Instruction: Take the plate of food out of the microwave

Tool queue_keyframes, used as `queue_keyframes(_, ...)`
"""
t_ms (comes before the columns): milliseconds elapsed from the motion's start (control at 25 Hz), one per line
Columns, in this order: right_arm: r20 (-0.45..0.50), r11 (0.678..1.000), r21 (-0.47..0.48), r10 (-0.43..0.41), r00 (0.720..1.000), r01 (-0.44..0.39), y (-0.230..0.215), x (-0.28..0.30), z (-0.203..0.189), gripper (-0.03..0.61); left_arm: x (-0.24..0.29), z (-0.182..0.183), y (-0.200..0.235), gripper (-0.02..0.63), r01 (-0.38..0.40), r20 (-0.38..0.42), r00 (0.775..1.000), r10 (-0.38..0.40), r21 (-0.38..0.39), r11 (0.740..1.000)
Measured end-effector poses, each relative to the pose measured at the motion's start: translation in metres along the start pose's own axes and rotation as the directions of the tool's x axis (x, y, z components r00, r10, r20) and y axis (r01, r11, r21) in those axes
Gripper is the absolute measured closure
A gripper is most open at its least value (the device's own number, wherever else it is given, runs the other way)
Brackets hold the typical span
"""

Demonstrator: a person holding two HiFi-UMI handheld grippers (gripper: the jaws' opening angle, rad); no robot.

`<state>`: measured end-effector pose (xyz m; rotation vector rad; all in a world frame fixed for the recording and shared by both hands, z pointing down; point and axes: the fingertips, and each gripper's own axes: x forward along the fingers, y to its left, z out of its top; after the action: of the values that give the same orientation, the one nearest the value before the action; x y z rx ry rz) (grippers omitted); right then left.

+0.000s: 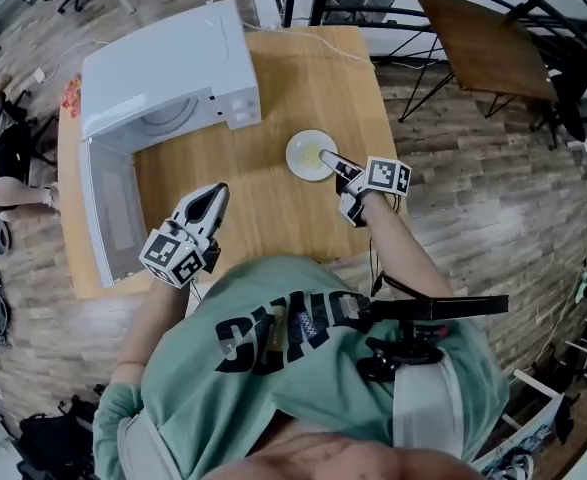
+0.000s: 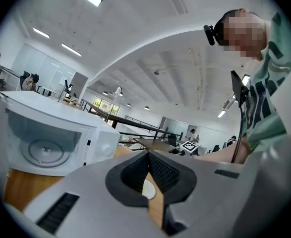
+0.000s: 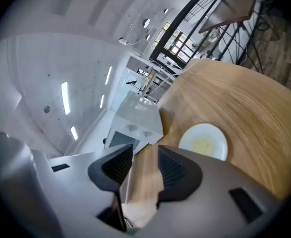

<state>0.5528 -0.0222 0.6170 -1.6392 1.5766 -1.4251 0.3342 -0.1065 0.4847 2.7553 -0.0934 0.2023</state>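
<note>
plate of food (image 1: pixel 301 153) on the wooden table (image 1: pixel 273 218), right of the white microwave (image 1: pixel 173 68), whose door (image 1: pixel 113 218) stands open at near left. right gripper (image 1: pixel 326 156), released and empty, hovers over the plate's right part. left gripper (image 1: pixel 216 194), clenched on nothing, is beside the door. a second table (image 1: pixel 493 38) stands far right.

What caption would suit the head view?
Plate of food on the table beside the open microwave, right gripper open near it.

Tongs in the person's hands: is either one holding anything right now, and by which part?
Nothing is held. The right tongs are open and empty; the plate lies free on the table. The left tongs are shut on nothing.
</note>
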Motion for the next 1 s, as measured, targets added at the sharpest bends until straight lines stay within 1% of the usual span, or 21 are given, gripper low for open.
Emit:
queue_keyframes(120,-0.004,0.994,-0.039,0.099,0.995,-0.099,0.049,0.009,0.008,0.417,-0.021,0.027,0.004,0.614,-0.028,0.048,0.998,0.027,0.014,1.0)
queue_keyframes(280,-0.031,0.97,-0.109,0.215,0.976,-0.217,0.119,0.018,0.013,0.423,-0.05,0.051,0.008,0.614,-0.06,0.093,0.994,0.057,0.024,0.998)
queue_keyframes(400,-0.044,0.943,-0.182,0.274,0.961,-0.278,0.165,0.017,0.015,0.467,-0.072,0.065,0.006,0.614,-0.08,0.122,0.99,0.075,0.04,0.996)
queue_keyframes(480,-0.055,0.919,-0.232,0.314,0.948,-0.318,0.194,0.015,0.014,0.501,-0.087,0.075,0.004,0.614,-0.094,0.139,0.987,0.086,0.055,0.994)
queue_keyframes(600,-0.076,0.877,-0.303,0.367,0.927,-0.372,0.235,0.013,0.009,0.535,-0.106,0.091,0.004,0.614,-0.108,0.168,0.981,0.094,0.073,0.991)
queue_keyframes(720,-0.09,0.831,-0.398,0.386,0.918,-0.388,0.265,0.008,0.003,0.571,-0.122,0.104,0.001,0.614,-0.119,0.204,0.974,0.102,0.07,0.99)
queue_keyframes(760,-0.091,0.811,-0.433,0.396,0.914,-0.395,0.275,0.005,0.001,0.571,-0.127,0.107,0.0,0.614,-0.122,0.215,0.971,0.105,0.07,0.99)
queue_keyframes(920,-0.112,0.714,-0.539,0.465,0.878,-0.447,0.309,-0.006,-0.014,0.571,-0.142,0.113,-0.003,0.614,-0.139,0.244,0.962,0.118,0.07,0.988)
queue_keyframes(1000,-0.139,0.682,-0.582,0.453,0.881,-0.442,0.311,-0.005,-0.027,0.572,-0.146,0.113,0.001,0.614,-0.136,0.252,0.961,0.117,0.059,0.989)
